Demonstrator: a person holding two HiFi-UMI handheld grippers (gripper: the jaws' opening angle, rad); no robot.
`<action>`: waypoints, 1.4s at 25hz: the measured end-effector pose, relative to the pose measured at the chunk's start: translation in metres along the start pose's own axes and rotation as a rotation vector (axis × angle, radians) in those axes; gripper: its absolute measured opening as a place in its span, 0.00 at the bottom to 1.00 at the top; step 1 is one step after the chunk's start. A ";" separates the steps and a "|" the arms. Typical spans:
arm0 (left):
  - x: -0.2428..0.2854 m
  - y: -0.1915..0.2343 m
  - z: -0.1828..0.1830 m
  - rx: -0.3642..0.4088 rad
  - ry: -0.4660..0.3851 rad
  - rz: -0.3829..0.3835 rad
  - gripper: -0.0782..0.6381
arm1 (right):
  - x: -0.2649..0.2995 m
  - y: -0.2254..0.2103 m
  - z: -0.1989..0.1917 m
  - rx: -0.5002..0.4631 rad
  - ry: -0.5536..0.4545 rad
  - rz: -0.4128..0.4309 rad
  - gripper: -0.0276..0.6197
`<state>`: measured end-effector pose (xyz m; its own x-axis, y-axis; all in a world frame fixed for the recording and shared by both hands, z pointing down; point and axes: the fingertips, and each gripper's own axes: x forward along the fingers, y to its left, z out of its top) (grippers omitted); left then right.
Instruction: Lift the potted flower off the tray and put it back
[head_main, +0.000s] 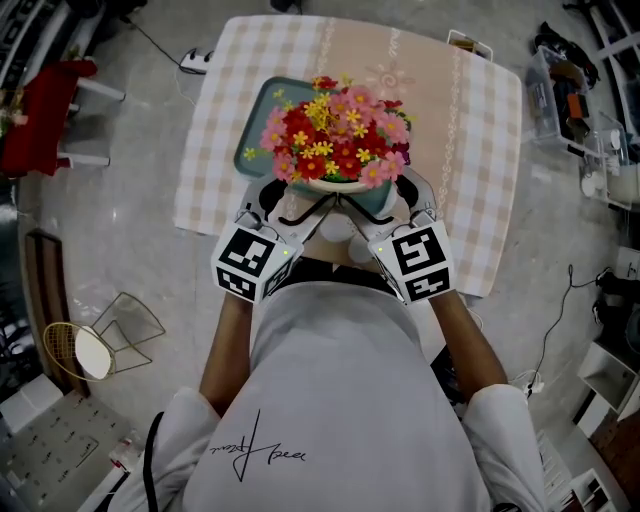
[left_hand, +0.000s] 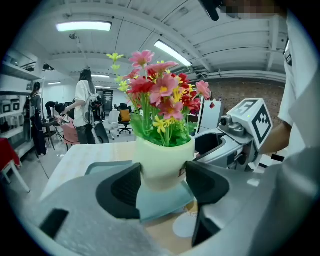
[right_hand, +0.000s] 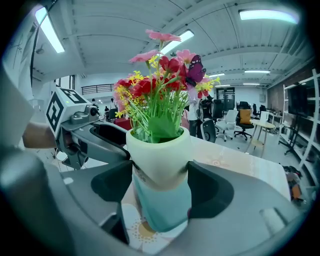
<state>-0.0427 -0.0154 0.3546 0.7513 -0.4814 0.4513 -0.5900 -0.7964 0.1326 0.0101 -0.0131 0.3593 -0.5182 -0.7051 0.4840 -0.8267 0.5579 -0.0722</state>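
Note:
The potted flower (head_main: 335, 135) is a cream pot (left_hand: 162, 160) full of red, pink and yellow blooms. Both grippers hold it from opposite sides. In the left gripper view my left gripper (left_hand: 162, 177) is shut on the pot's lower body, and the right gripper's marker cube (left_hand: 252, 120) shows beyond. My right gripper (right_hand: 160, 175) is likewise shut on the pot (right_hand: 159, 152). The pot hangs just above the teal tray (head_main: 258, 110), whose surface (left_hand: 165, 202) shows beneath it. From the head view, the left gripper (head_main: 296, 208) and right gripper (head_main: 380, 208) sit under the flowers.
The tray lies on a checked tablecloth (head_main: 450, 150) on a small table. A red chair (head_main: 45, 115) and a gold wire chair (head_main: 100, 340) stand on the left. Cluttered shelves (head_main: 600, 150) line the right. A person (left_hand: 85, 107) stands far off.

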 end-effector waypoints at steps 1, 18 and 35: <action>-0.001 -0.001 0.000 0.001 -0.002 0.005 0.50 | -0.001 0.001 0.001 -0.005 -0.003 0.003 0.59; -0.008 -0.019 0.010 0.038 -0.044 0.041 0.50 | -0.021 0.002 0.004 -0.025 -0.038 0.003 0.59; -0.005 -0.021 0.016 0.059 -0.058 0.042 0.50 | -0.024 -0.003 0.004 -0.008 -0.050 0.000 0.59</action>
<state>-0.0293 -0.0023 0.3354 0.7431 -0.5342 0.4030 -0.6042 -0.7945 0.0611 0.0246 0.0003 0.3445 -0.5284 -0.7262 0.4398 -0.8252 0.5610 -0.0652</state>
